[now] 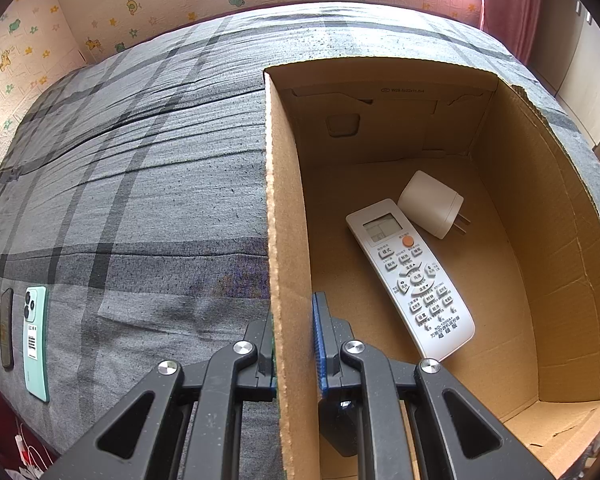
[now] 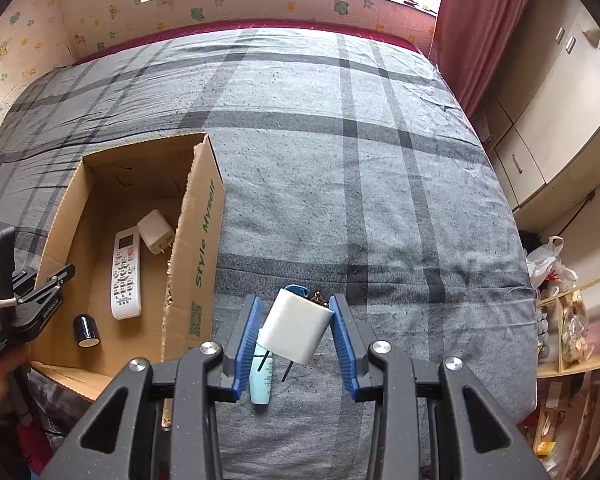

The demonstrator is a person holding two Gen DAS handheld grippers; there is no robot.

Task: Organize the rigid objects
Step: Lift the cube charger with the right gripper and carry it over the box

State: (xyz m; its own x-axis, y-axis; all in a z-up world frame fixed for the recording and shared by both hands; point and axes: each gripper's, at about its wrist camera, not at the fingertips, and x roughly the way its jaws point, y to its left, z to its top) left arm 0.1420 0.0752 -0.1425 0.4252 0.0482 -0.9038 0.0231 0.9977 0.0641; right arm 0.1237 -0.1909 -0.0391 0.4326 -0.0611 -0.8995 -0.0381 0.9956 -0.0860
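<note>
My left gripper (image 1: 294, 312) is shut on the left wall of an open cardboard box (image 1: 284, 200) on the bed. Inside lie a white remote (image 1: 410, 276) and a white plug charger (image 1: 430, 202). In the right wrist view my right gripper (image 2: 295, 302) is shut on a second white plug charger (image 2: 294, 330), prongs pointing down, lifted above the grey plaid bedspread (image 2: 380, 200). The box (image 2: 204, 232) sits to its left with the remote (image 2: 126, 272), the charger (image 2: 156, 232) and a small black cylinder (image 2: 86, 330) in it. The left gripper (image 2: 56, 276), held by a hand, clamps the box's edge.
Under the right gripper lie a light-blue tube (image 2: 262, 380) and keys with a blue tag (image 2: 306, 292). A mint-green phone (image 1: 36, 340) and a dark slim object (image 1: 7, 328) lie left of the box. Cupboards (image 2: 540, 140) and open shelves (image 2: 572, 320) stand right of the bed.
</note>
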